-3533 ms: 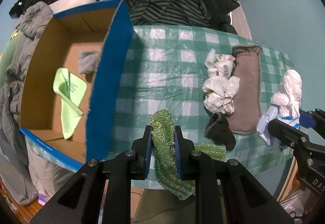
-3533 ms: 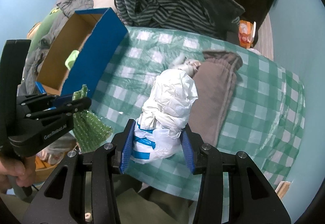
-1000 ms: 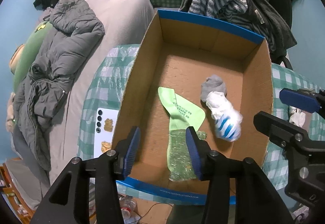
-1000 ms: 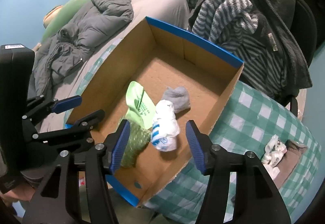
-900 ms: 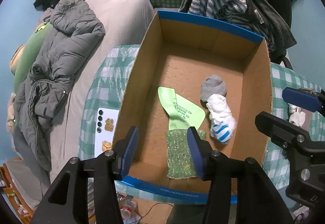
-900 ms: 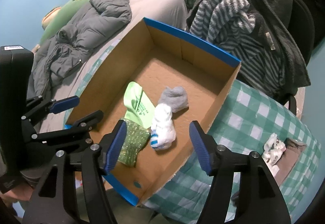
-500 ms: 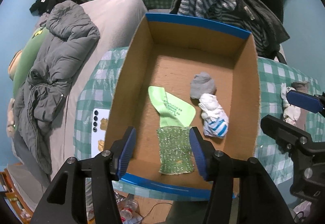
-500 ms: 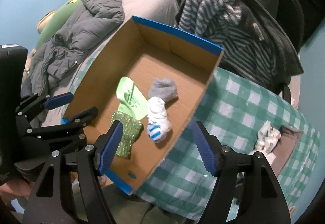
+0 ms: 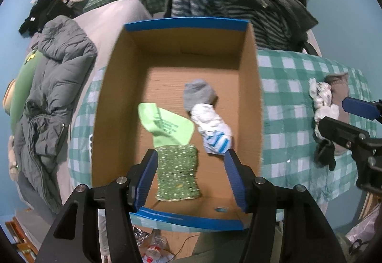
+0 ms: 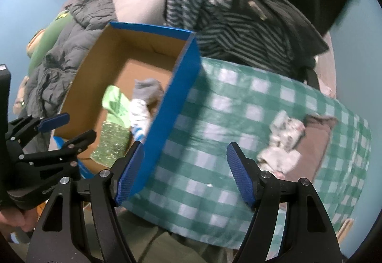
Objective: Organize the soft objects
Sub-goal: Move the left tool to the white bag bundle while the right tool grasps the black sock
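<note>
Hovering over the cardboard box point(image 9: 250, 86), the left hand-held gripper point(image 9: 191, 177) has its jaws spread wide and bare, and the right hand-held gripper point(image 10: 185, 173) gapes empty over the checked tabletop point(image 10: 238, 105). Inside the box lie a glittery green cloth point(image 9: 177, 172), a light green bag point(image 9: 167, 123), a white bundle point(image 9: 213, 127) and a grey sock point(image 9: 199, 93).

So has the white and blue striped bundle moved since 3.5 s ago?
Yes. The white and blue bundle left the checked tablecloth and now lies inside the cardboard box, by the grey sock.
</note>
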`<act>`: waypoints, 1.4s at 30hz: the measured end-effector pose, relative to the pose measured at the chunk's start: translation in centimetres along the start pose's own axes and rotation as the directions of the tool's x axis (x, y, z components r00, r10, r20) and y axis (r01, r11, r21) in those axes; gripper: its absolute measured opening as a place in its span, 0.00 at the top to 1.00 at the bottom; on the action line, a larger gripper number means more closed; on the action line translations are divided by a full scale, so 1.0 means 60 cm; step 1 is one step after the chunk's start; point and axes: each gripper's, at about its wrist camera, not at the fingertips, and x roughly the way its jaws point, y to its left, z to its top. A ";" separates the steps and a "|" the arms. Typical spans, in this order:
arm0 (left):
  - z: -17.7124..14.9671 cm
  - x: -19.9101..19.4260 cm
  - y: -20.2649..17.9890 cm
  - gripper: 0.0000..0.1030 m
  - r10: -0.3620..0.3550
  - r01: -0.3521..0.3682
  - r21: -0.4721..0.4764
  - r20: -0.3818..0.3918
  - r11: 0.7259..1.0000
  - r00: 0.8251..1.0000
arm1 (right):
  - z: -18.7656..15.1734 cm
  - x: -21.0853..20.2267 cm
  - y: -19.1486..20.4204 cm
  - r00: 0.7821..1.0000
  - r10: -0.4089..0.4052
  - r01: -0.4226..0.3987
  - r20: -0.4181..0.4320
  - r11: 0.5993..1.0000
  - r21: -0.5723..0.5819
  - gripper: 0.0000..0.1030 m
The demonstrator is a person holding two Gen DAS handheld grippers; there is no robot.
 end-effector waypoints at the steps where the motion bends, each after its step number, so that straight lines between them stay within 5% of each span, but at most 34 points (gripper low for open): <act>1: 0.001 0.000 -0.007 0.43 -0.002 0.002 0.006 -0.001 1.000 1.000 | -0.004 -0.002 -0.011 1.000 -0.003 0.003 -0.002 1.000 0.009 0.30; 21: 0.011 0.029 -0.171 0.39 -0.040 0.049 0.157 -0.060 0.986 0.997 | -0.091 0.008 -0.179 0.998 -0.031 0.035 -0.047 0.996 0.077 0.30; 42: -0.021 0.122 -0.250 0.39 -0.043 0.074 0.247 -0.129 0.966 0.991 | -0.179 0.117 -0.190 0.990 -0.058 0.054 -0.131 0.998 -0.032 0.30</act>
